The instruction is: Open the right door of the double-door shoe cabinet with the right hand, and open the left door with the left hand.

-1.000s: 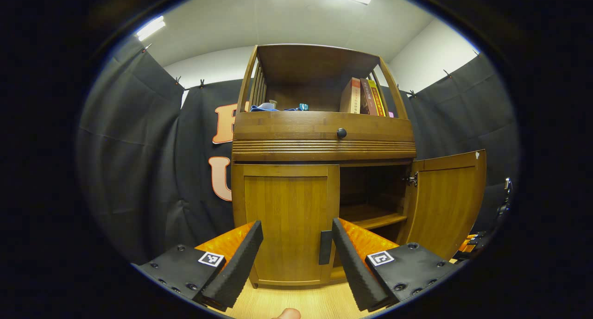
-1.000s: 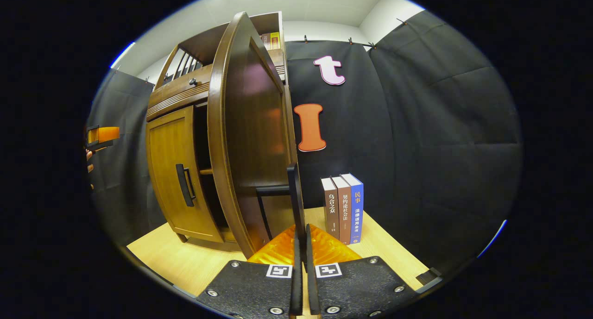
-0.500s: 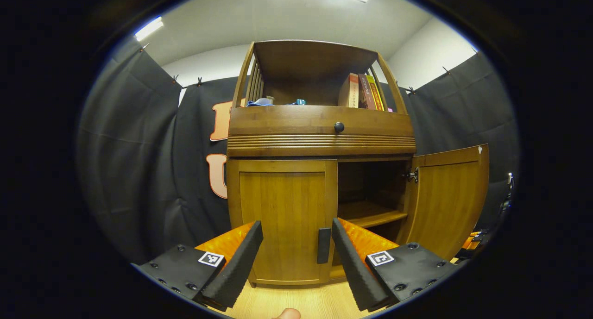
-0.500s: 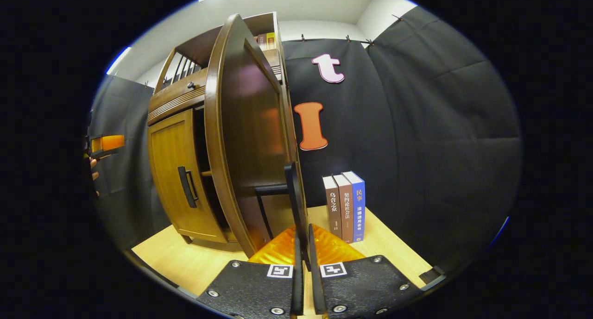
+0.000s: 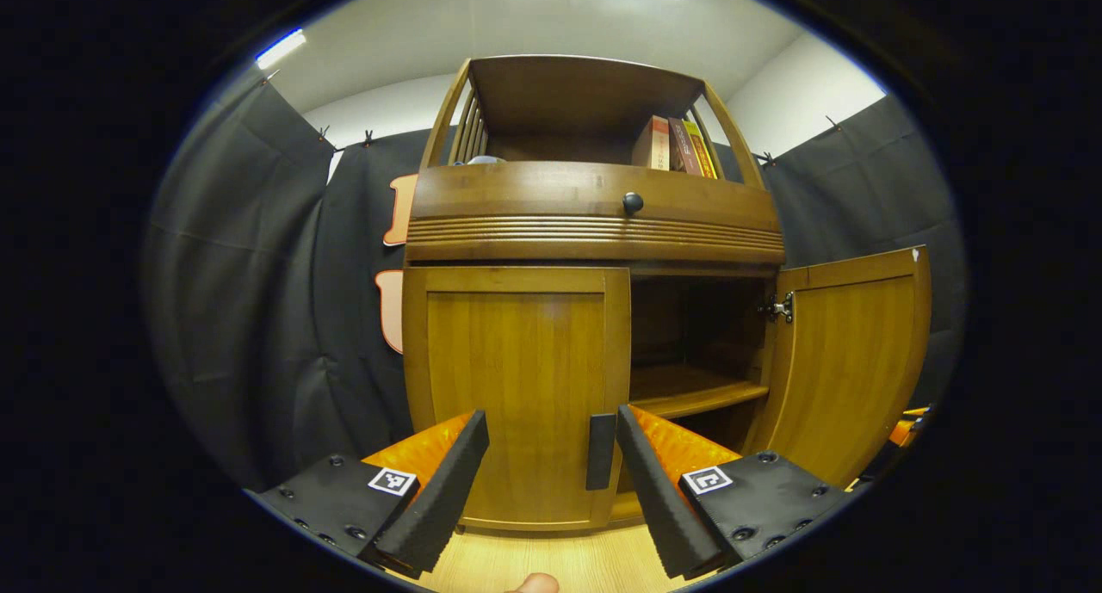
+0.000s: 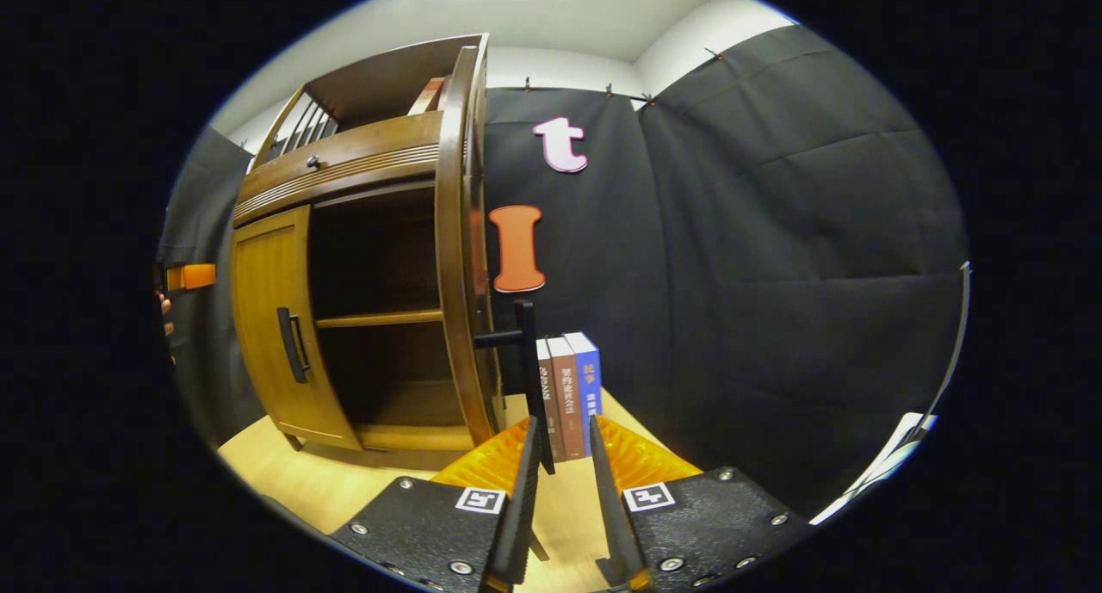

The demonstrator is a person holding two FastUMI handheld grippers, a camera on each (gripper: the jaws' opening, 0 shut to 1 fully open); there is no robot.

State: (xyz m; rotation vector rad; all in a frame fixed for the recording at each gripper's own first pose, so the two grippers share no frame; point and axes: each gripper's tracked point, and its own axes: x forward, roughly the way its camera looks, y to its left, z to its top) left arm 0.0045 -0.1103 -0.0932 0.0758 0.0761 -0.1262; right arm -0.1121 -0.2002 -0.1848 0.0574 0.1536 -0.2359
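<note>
The wooden shoe cabinet (image 5: pixel 594 223) fills the left gripper view. Its left door (image 5: pixel 516 386) is closed, with a black handle (image 5: pixel 601 451) at its right edge. My left gripper (image 5: pixel 547 481) is open just in front of this door, and the handle lies close to its right finger (image 5: pixel 646 481). The right door (image 5: pixel 848 361) stands swung wide open. In the right gripper view this door (image 6: pixel 461 249) appears edge-on, and its black handle (image 6: pixel 527 378) hangs between the parted fingers of my open right gripper (image 6: pixel 561 498), beside the left finger (image 6: pixel 516 498).
Three books (image 6: pixel 570 386) stand on the light wooden floor (image 6: pixel 284 472) right of the cabinet, just behind the open door. More books (image 5: pixel 676 145) lean on the top shelf above a drawer knob (image 5: pixel 633 202). Black cloth walls close in on both sides.
The right door has swung further open. My right gripper, shut on its handle before, has parted its fingers. My left gripper has moved closer to the left door, still open.
</note>
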